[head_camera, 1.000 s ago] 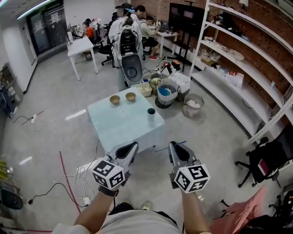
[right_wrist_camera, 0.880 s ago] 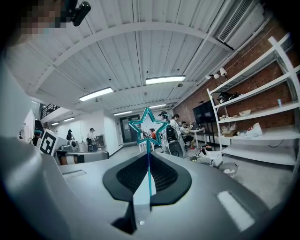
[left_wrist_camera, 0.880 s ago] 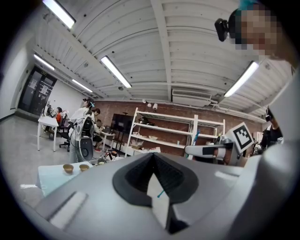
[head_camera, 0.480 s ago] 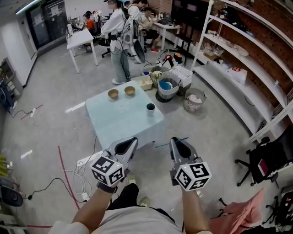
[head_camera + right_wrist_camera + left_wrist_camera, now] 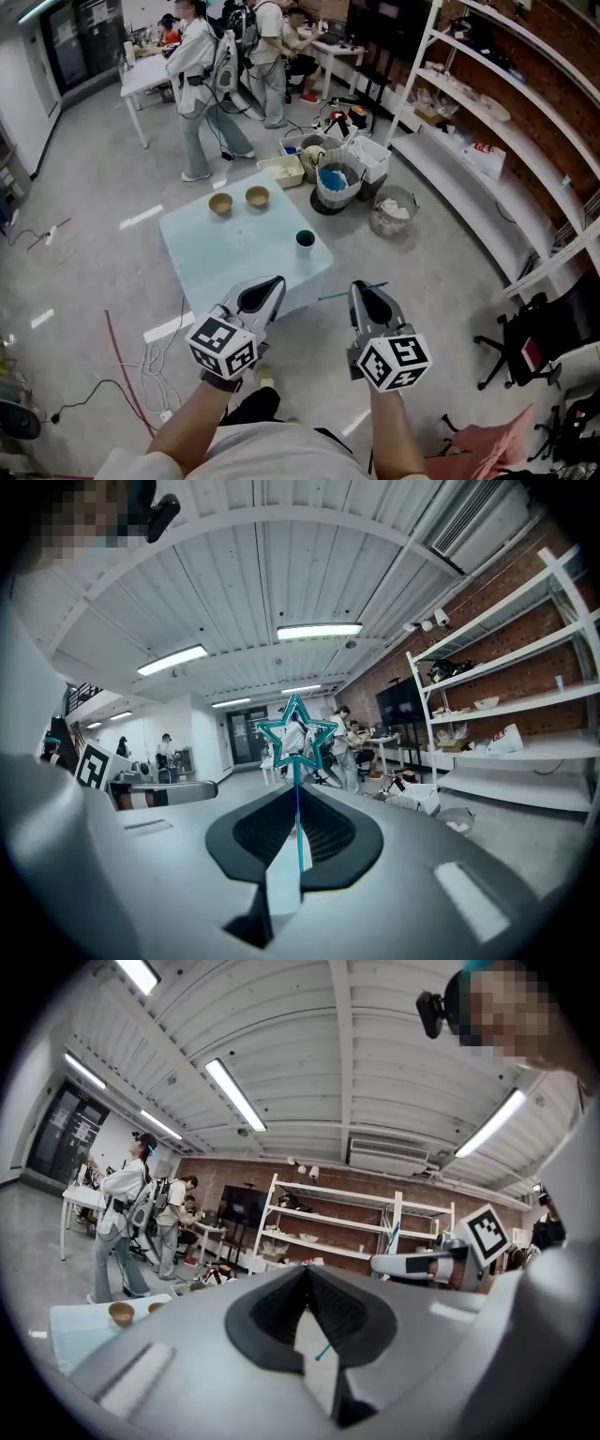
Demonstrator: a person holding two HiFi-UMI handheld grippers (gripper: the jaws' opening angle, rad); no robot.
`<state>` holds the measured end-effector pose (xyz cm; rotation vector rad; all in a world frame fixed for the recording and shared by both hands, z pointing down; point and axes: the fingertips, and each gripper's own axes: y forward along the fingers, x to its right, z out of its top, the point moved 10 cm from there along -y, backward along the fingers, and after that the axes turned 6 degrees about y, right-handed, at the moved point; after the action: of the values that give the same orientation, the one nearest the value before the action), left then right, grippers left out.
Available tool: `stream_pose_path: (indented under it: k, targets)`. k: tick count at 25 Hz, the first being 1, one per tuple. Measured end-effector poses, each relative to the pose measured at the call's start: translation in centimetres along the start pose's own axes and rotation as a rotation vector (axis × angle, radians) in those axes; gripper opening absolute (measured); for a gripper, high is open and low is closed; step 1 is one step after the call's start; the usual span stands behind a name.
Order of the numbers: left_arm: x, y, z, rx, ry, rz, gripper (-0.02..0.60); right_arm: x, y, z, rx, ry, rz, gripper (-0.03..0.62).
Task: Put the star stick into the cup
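Pale blue table [image 5: 234, 267], two tan bowls [image 5: 220, 203] [image 5: 257, 196] side by side, dark cup [image 5: 306, 239] nearby

2 bare forearms reach forward side by side, each hand holding 1 gripper, marker cubes nearest the body. Left gripper [image 5: 270, 283]: jaws pressed together, nothing between them. Right gripper [image 5: 362, 289]: jaws clamped on the star stick [image 5: 299, 803].

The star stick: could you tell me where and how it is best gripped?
Grip the star stick by its thin straight shaft, below the star head, jaws closing from either side, as the right gripper does; the hollow head seems awkward.
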<state>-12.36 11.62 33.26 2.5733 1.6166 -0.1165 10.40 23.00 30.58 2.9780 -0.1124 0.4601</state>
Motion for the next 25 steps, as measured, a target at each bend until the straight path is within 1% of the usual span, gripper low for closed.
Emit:
stream_pose_path:
  k: [7,11,15,19,25]
  targets:
    - [-9.4,5.2,1.0,0.021,0.006,-0.018,0.006,0.9,9.9,0.6,0.02,-0.021,-0.034,0.031]
    - [-13.6,8.0,1.2,0.02,0.002,-0.022,0.006,1.8,14.6,0.5,0.004,-0.032,-0.06,0.031]
    - [-16.4,10.5,-0.1,0.001,-0.019,-0.035,0.006,3.3,18.6,-0.2,-0.032,-0.037,-0.076,0.031]
    - [-18.7,13.2,-1.6,-0.011,-0.034,-0.034,0.006,6.0,22.6,-1.1,-0.068,-0.032,-0.079,0.031]
    - [-22.0,18.8,-3.9,-0.02,-0.044,-0.016,0.006,11.8,30.1,-3.2,-0.148,-0.019,-0.04,0.031]
